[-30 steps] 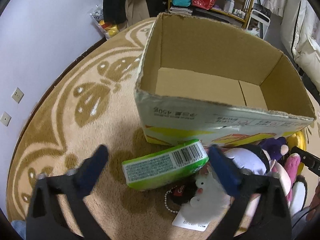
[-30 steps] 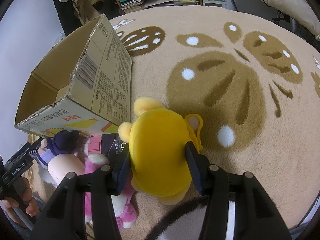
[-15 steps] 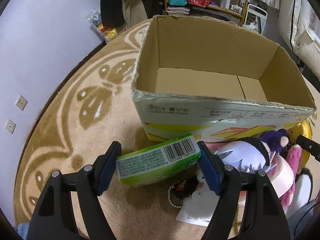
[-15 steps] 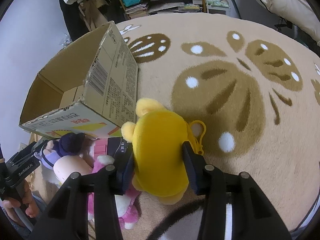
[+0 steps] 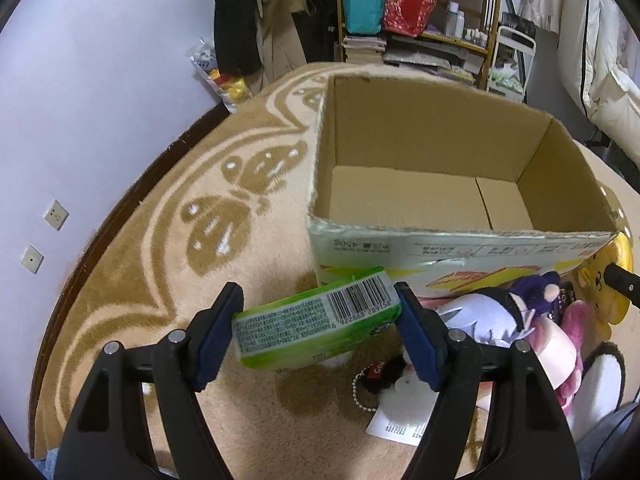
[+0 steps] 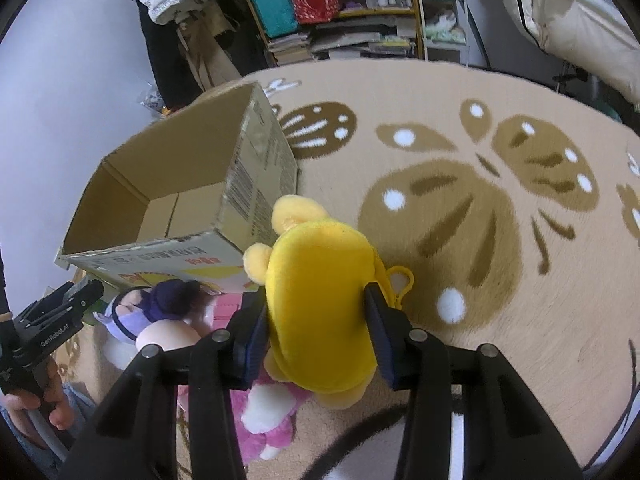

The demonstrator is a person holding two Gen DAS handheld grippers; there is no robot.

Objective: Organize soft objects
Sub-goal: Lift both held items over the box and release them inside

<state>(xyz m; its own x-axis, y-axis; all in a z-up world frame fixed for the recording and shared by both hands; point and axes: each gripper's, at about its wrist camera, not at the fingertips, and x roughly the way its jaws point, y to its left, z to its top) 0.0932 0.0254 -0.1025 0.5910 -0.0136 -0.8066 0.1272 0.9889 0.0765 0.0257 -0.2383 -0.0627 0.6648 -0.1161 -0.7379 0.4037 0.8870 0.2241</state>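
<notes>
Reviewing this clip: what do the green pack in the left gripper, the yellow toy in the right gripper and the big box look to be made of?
Green pack: glossy plastic film, judging by its sheen and printed barcode; contents unseen. Yellow toy: short-pile plush fabric, matte and fuzzy, dented between the right gripper pads. Box: brown corrugated cardboard, matte inside, printed outside, with ragged rim edges.

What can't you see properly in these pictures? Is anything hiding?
- Yellow plush: its face is turned away in the right wrist view; the left wrist view shows only a sliver past the cardboard box.
- Green pack: its front is hidden; the small print is too tiny to read.
- Pink plush: mostly covered by the right gripper.
- Dark keychain toy: tucked behind the left gripper.
</notes>
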